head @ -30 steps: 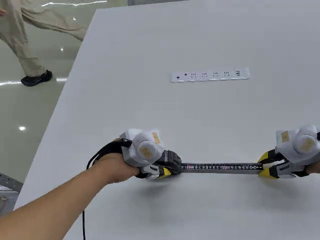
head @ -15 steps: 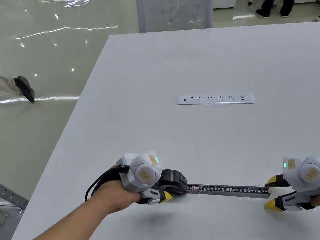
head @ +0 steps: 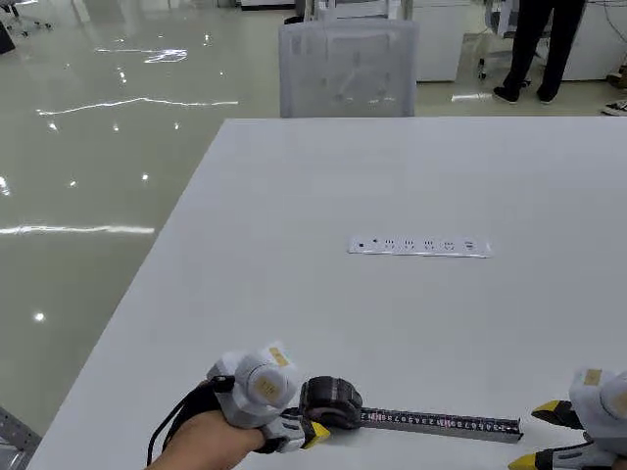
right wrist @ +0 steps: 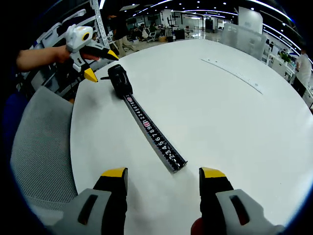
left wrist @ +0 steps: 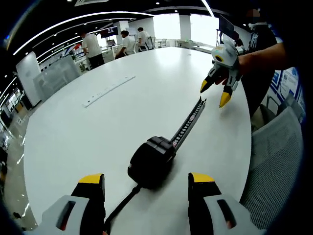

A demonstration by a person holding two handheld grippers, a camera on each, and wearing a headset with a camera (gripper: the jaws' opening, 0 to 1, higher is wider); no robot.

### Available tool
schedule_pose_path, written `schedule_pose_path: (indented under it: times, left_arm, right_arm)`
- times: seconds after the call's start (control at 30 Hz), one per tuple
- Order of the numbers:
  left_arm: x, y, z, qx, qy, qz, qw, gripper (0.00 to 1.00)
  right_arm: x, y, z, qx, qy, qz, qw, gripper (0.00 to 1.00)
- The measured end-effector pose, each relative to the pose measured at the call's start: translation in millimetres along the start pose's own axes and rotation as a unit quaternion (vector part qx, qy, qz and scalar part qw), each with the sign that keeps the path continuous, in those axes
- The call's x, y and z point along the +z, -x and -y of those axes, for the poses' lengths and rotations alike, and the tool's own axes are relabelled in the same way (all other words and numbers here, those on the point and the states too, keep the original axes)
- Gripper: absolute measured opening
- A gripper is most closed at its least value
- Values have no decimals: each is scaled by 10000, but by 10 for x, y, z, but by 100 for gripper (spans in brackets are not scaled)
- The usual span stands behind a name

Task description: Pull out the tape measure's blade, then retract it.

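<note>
Left gripper (left wrist: 146, 180), right gripper (right wrist: 164, 172): wide, empty, flanking tape measure (head: 330, 402) with blade (head: 441, 423) out. Power strip (head: 419, 246) beyond it on white table (head: 294, 196).

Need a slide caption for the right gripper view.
Right gripper, jaws open, at the tip of the pulled-out blade; tape measure case and left gripper at the far end.
</note>
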State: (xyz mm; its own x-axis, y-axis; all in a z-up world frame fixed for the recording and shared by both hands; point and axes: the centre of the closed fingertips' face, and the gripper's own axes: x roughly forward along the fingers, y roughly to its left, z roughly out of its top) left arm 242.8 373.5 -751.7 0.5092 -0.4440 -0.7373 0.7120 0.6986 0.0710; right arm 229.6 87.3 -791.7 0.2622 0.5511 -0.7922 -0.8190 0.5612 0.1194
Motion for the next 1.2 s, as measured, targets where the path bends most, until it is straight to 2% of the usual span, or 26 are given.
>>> schedule_pose_path:
  times: [0.1, 0.2, 0.43, 0.53, 0.73, 1.0, 1.2]
  left_arm:
    - [-24, 35, 24, -10, 198, 12, 9998, 69]
    - [8, 112, 28, 67, 440, 138, 9989, 73]
    - [64, 264, 75, 180, 694, 310, 9969, 80]
    - [77, 344, 110, 270, 770, 406, 9958, 82]
    - [16, 435, 222, 247, 777, 409, 9958, 83]
    - [-16, 614, 226, 382, 971, 514, 9932, 89]
    - [-41, 726, 285, 390, 1085, 576, 9917, 93]
  right_arm:
    - [11, 55, -65, -60, -157, 52, 9998, 61]
    - [29, 119, -133, -146, -390, 141, 9990, 66]
    - [37, 241, -294, -347, -742, 295, 9962, 74]
    - [32, 302, -346, -463, -918, 385, 9940, 80]
    - [64, 410, -434, -590, -1202, 606, 9891, 85]
    - [107, 541, -647, -687, -1439, 786, 9841, 91]
    - [138, 620, -797, -737, -1625, 941, 9794, 98]
